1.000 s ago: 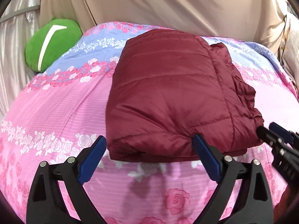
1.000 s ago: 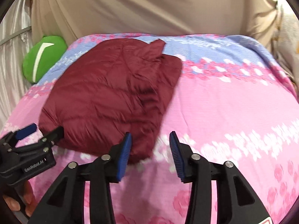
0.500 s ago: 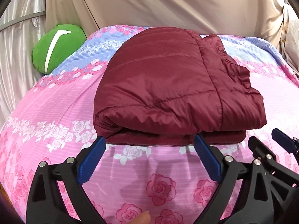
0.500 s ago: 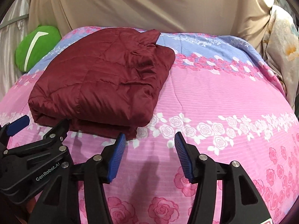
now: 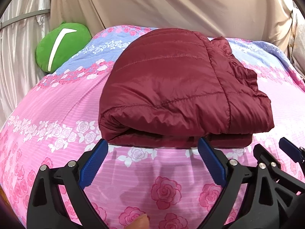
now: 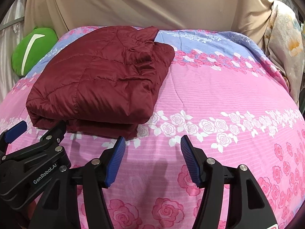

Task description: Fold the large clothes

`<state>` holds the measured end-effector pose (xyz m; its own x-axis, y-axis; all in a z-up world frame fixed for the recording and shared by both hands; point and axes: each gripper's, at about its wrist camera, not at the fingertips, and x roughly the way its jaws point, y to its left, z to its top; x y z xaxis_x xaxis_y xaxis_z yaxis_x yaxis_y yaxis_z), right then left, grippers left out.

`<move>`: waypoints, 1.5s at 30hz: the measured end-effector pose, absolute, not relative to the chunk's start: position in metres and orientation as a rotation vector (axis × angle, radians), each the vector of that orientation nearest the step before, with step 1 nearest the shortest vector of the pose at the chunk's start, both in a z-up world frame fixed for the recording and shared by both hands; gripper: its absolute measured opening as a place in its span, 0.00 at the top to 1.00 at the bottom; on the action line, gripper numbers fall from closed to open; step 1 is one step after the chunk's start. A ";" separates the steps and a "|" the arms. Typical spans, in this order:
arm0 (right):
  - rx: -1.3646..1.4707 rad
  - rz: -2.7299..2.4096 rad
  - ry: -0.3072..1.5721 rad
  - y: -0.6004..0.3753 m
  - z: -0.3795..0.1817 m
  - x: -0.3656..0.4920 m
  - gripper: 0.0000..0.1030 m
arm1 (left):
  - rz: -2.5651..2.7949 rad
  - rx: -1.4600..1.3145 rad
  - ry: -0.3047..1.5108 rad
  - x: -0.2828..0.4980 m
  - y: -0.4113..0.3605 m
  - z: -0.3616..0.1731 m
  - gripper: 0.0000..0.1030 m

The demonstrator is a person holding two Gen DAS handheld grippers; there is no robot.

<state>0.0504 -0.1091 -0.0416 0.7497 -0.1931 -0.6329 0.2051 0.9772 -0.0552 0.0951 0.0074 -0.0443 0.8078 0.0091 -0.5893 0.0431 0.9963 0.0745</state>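
A dark red quilted jacket (image 5: 181,95) lies folded into a thick, squarish bundle on the bed (image 5: 57,105), its folded layers facing the cameras. In the left wrist view it fills the centre; in the right wrist view it sits toward ten o'clock. No box, basket or other container shows in either view.

The left tool (image 5: 152,162) hangs just short of the jacket's near edge, its blue pads spread wide apart with only bedspread between them. The right tool (image 6: 152,158) is off the jacket's right corner, at about six o'clock in its own view; its jaws have just been opening and stand apart — nothing between them but the rose pattern.

The bedspread is pink with white and pink roses, turning pale blue toward twelve o'clock. A green cushion (image 5: 63,46) with a white stripe rests at the bed's far left, around ten o'clock. Beige cloth (image 6: 133,3) hangs behind the bed, and a flowered fabric (image 6: 286,43) hangs at two o'clock in the right view.
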 end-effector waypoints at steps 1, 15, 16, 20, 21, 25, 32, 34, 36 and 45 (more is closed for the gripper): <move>0.015 -0.218 0.689 -0.107 -0.041 0.050 0.42 | -0.010 0.076 0.627 0.095 0.010 -0.044 0.10; -0.062 -0.230 0.682 -0.086 -0.040 0.049 0.39 | -0.016 -0.013 0.651 0.093 0.032 -0.045 0.10; -0.050 -0.236 0.680 -0.088 -0.040 0.048 0.39 | -0.014 -0.023 0.656 0.094 0.034 -0.046 0.10; -0.030 -0.235 0.664 -0.091 -0.037 0.045 0.38 | -0.020 -0.017 0.686 0.097 0.034 -0.050 0.10; -0.041 -0.232 0.667 -0.089 -0.038 0.046 0.38 | -0.017 -0.012 0.684 0.097 0.033 -0.050 0.11; -0.042 -0.233 0.675 -0.090 -0.039 0.047 0.38 | -0.014 -0.009 0.688 0.098 0.033 -0.050 0.11; -0.041 -0.237 0.688 -0.089 -0.041 0.049 0.38 | 0.000 0.005 0.685 0.097 0.030 -0.050 0.13; -0.040 -0.236 0.689 -0.089 -0.041 0.049 0.38 | 0.005 0.010 0.683 0.096 0.029 -0.050 0.14; -0.036 -0.239 0.690 -0.088 -0.041 0.048 0.38 | 0.009 0.016 0.681 0.095 0.029 -0.050 0.14; -0.031 -0.241 0.693 -0.089 -0.043 0.049 0.38 | -0.003 0.033 0.676 0.094 0.025 -0.050 0.19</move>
